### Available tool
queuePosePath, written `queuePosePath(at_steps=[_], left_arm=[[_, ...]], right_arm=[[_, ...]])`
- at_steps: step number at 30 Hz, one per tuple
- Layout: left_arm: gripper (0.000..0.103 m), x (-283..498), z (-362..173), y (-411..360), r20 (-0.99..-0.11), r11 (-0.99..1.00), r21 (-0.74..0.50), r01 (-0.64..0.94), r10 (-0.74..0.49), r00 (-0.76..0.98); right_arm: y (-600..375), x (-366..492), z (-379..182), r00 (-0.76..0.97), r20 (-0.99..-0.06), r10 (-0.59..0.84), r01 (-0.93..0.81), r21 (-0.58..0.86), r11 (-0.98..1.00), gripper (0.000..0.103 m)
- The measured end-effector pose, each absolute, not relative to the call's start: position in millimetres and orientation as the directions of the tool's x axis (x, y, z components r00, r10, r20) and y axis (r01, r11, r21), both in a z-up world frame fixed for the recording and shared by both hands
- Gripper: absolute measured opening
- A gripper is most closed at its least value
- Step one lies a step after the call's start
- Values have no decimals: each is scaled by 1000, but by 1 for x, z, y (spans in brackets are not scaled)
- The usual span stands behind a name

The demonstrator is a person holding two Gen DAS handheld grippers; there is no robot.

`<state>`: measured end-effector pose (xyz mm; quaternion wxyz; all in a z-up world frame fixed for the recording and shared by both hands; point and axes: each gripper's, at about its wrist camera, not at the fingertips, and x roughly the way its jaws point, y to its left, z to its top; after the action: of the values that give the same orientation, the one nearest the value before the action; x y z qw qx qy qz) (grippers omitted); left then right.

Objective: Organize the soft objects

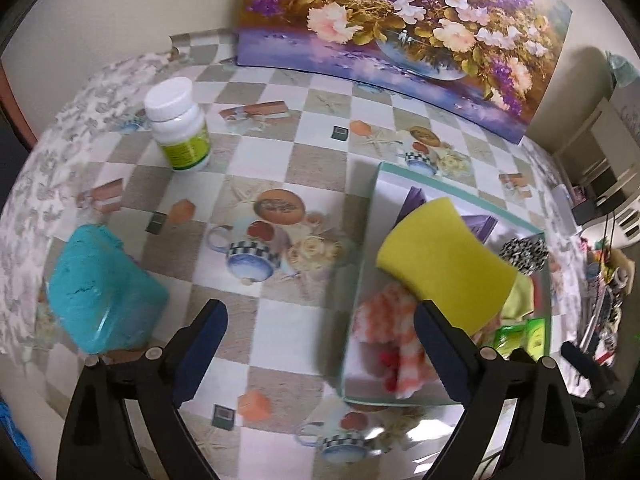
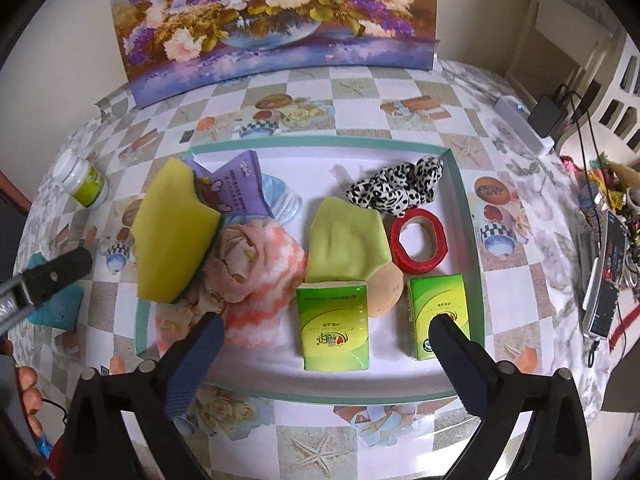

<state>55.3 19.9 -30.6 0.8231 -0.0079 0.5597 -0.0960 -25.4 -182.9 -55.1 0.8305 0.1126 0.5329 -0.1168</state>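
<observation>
Both the left gripper (image 1: pixel 320 344) and right gripper (image 2: pixel 328 344) stand wide, empty. Yellow sponge (image 2: pixel 172 236) lies in the tray (image 2: pixel 320 142) ahead; teal cloth (image 1: pixel 100 288) left of it remains outside.

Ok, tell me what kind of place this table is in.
Most likely a lived-in room at home, not a lab. The table wears a checked tablecloth printed with teapots, a flower painting leans on the wall behind it, and a cluttered side surface with cables and household odds and ends sits to the right.
</observation>
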Motion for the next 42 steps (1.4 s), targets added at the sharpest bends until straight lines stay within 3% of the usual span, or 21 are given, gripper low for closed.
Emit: queuePosePath(at_steps=[21, 42], left_arm=[[95, 2, -15, 27, -884, 974, 81, 210, -27, 466], [95, -2, -14, 36, -883, 978, 147, 148, 62, 466]], right_arm=[[-161, -55, -41, 454, -886, -98, 290, 42, 956, 103], [-156, -55, -39, 462, -881, -107, 280, 30, 960, 103]])
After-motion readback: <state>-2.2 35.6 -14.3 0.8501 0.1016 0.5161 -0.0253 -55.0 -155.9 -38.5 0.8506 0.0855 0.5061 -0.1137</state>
